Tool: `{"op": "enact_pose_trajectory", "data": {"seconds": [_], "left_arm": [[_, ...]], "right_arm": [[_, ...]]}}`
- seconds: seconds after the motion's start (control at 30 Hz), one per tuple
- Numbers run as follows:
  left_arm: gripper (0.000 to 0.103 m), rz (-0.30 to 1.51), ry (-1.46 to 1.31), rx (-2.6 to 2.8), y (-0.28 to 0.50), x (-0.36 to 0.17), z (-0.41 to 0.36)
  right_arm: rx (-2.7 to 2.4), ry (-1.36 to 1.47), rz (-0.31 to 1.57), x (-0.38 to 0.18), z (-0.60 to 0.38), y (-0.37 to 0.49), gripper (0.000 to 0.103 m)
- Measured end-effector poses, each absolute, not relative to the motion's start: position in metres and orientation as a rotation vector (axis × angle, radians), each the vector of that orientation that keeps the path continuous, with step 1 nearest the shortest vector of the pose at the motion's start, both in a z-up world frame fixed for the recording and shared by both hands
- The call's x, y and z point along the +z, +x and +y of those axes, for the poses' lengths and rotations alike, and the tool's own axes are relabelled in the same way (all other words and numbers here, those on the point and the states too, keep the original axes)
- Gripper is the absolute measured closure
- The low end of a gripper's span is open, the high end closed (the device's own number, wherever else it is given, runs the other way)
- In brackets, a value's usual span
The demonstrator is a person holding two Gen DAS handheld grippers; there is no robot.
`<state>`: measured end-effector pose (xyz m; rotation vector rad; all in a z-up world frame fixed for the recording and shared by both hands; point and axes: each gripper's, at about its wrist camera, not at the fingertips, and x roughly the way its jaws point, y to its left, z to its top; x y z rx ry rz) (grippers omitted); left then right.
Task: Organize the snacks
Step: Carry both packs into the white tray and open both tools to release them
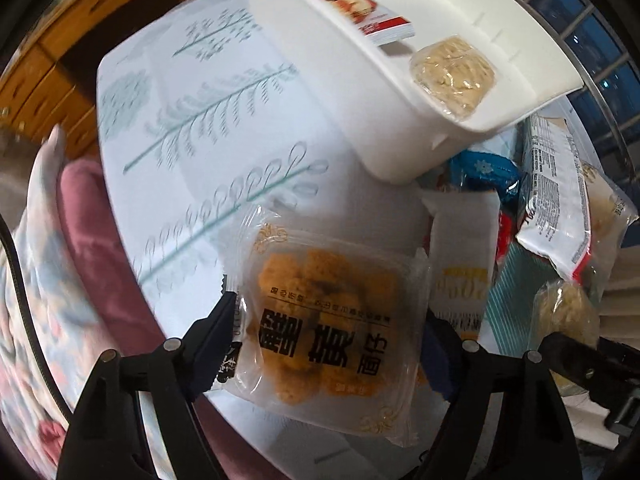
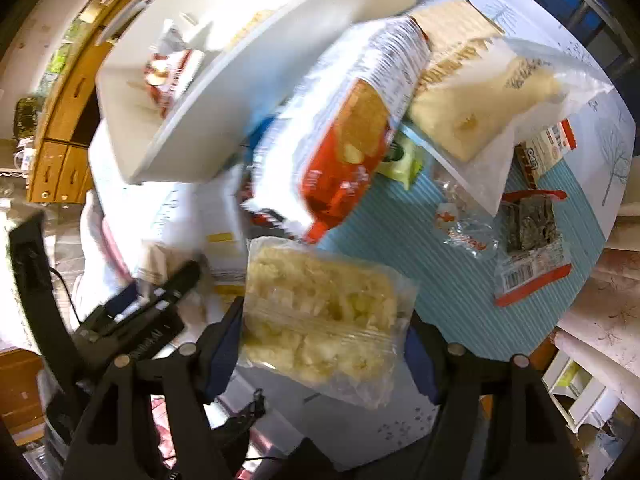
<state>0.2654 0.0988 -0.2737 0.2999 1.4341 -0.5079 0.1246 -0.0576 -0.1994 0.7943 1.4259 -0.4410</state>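
Note:
My left gripper (image 1: 328, 340) points down at the table and is shut on a clear packet of orange-brown snacks (image 1: 320, 312), its pads against the packet's two sides. My right gripper (image 2: 324, 344) is shut on a clear packet of pale yellow puffed snack (image 2: 320, 300), held above the table. A white plastic bin (image 1: 360, 92) stands behind the left gripper. It holds a red-and-white packet (image 1: 360, 8) and a pale noodle-like packet (image 1: 452, 72). The same bin (image 2: 224, 120) is at upper left in the right wrist view.
Loose snacks lie beside the bin on a blue striped mat (image 2: 400, 248): a red-and-white bag (image 2: 344, 140), a cracker bag (image 2: 480, 92), a dark seaweed-like packet (image 2: 528, 220). The tablecloth (image 1: 220, 120) has leaf prints. A pink seat cushion (image 1: 100, 240) and wooden drawers (image 1: 60, 60) are to the left.

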Motion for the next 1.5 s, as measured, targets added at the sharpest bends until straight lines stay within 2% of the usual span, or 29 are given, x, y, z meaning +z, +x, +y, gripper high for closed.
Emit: {"op": "enact_pose_trajectory", "data": {"seconds": [0.27,0.5,0.77,1.13,1.5], "left_arm": [[0.023,1.483,0.221,-0.480,0.242,-0.244,0.136],[0.023,1.516,0.137,-0.418,0.239,-0.208,0.162],[0.023,1.470,0.007,-0.449,0.248,-0.157,0.171],[0.023,1.336,-0.094,-0.485,0.277,-0.104,0.121],[0.023,1.265,-0.261,-0.406,0.321,-0.103,0.053]], "right_arm": [[-0.363,0.761,1.377,-0.154,-0.047,0.129,0.031],[-0.316,0.747,1.347,-0.143,-0.061,0.146,0.031],[-0.245,0.683,1.305,-0.121,-0.068,0.186,0.031],[-0.198,0.619,1.265,-0.109,-0.121,0.230,0.031],[-0.077,0.598,1.259,-0.122,-0.178,0.258,0.031]]}}
